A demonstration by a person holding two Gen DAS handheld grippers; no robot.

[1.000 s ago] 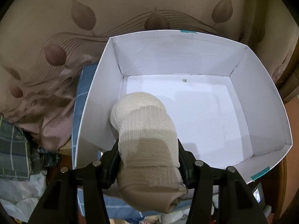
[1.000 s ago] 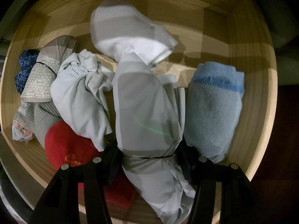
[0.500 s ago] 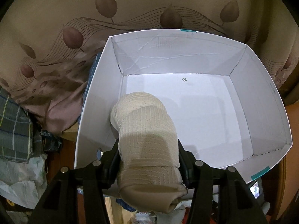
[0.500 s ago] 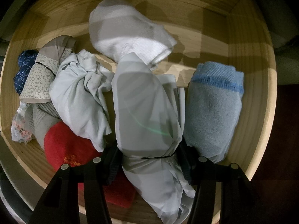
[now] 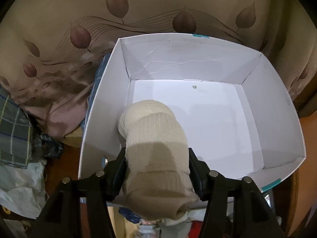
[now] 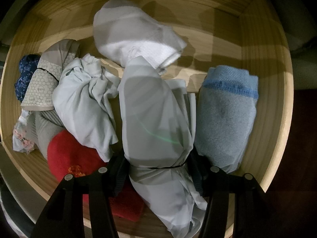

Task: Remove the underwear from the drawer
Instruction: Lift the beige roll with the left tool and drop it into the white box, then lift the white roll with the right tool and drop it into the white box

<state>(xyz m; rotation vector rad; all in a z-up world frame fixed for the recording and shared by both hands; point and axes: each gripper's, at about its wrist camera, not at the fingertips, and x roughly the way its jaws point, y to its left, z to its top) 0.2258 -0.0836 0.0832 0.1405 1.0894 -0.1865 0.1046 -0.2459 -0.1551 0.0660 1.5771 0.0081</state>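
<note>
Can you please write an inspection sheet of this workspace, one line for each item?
Surface: wooden drawer; white cardboard box, nothing inside.
Job's things: beige rolled garment above box; pale grey bundle over drawer.
Clutter: blue knitted roll, red cloth, white sock, pale blue garment.
Grippers: left gripper clamps beige garment; right gripper clamps grey bundle.
Cables: nothing seen.
Surroundings: leaf-patterned fabric.

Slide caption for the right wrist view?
Right gripper shut on a pale grey bundle among rolled garments in the wooden drawer.
</note>
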